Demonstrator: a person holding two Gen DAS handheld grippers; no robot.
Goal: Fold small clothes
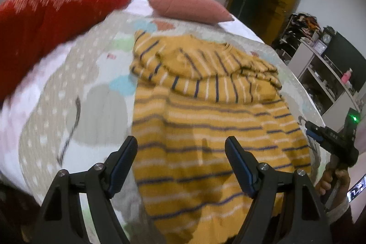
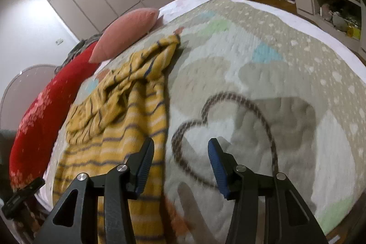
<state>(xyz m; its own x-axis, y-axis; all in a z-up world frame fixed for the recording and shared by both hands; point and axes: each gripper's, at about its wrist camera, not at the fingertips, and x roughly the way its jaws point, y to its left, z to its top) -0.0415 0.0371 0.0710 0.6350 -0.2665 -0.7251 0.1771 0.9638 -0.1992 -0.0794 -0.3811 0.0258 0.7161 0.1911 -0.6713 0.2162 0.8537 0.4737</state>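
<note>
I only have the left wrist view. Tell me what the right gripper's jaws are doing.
Observer: The right gripper is open, with nothing between its jaws.
Operator: Give me its place against the shirt.
Observer: One finger is over the shirt's right edge; the other is over the blanket.
Operator: Say what lies ahead of it.
Observer: A brown heart outline on the blanket, with no clothing on it.
</note>
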